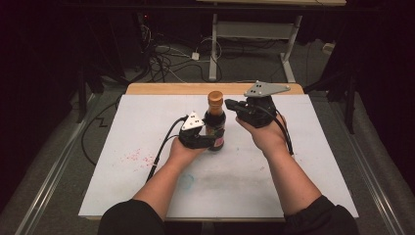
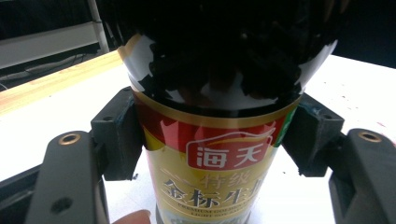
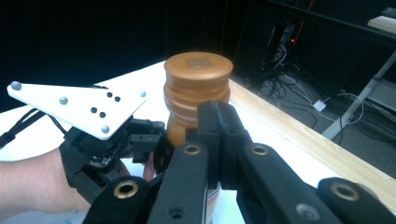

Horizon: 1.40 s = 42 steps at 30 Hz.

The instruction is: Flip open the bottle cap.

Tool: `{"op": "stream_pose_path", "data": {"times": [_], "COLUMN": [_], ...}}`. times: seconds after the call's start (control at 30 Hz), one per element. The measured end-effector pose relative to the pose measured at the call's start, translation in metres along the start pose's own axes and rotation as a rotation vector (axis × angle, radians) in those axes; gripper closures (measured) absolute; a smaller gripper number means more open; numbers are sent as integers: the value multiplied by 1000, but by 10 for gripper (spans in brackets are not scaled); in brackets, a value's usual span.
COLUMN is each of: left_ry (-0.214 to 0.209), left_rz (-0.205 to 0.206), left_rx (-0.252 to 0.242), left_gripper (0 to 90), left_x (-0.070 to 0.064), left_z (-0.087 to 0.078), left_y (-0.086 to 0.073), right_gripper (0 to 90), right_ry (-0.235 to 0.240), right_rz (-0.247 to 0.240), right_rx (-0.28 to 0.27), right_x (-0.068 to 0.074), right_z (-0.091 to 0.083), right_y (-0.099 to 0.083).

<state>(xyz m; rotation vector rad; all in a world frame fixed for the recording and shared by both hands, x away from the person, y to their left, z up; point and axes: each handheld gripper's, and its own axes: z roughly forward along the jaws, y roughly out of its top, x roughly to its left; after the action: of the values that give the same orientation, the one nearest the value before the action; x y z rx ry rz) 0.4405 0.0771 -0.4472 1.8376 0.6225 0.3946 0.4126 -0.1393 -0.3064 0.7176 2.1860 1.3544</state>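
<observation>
a white sheet (image 1: pixel 293 161) covers the table, leaving a strip of bare wood (image 1: pixel 161 88) along its far edge. red specks (image 1: pixel 137 156) mark the sheet near its left edge. beyond lies a grey floor (image 1: pixel 244 66) strewn with cables (image 1: pixel 169 54), where a white-legged desk (image 1: pixel 254 29) stands. the room around is dark.

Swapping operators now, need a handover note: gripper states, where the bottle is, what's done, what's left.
Left gripper: shut on the sauce bottle, fingers clamped on both sides of its label; the bottle stands upright mid-table.
Right gripper: fingers closed together, level with the bottle's neck, just below the orange cap, gripping nothing.
Done: bottle steadied.
Left: cap is still on; probably open the right fingers, take the cap and twist it off.
</observation>
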Motion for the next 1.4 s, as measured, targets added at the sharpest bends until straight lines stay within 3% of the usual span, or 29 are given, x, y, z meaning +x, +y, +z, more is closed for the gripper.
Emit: {"op": "stream_pose_path", "data": {"times": [1.4], "left_ry": [2], "left_rz": [-12], "left_rx": [-6], "left_gripper": [288], "left_x": [0], "left_z": [0], "left_y": [-1], "right_gripper": [900], "right_ry": [2], "right_rz": [-30], "right_rx": [37], "right_x": [1], "right_z": [9], "right_y": [8]}}
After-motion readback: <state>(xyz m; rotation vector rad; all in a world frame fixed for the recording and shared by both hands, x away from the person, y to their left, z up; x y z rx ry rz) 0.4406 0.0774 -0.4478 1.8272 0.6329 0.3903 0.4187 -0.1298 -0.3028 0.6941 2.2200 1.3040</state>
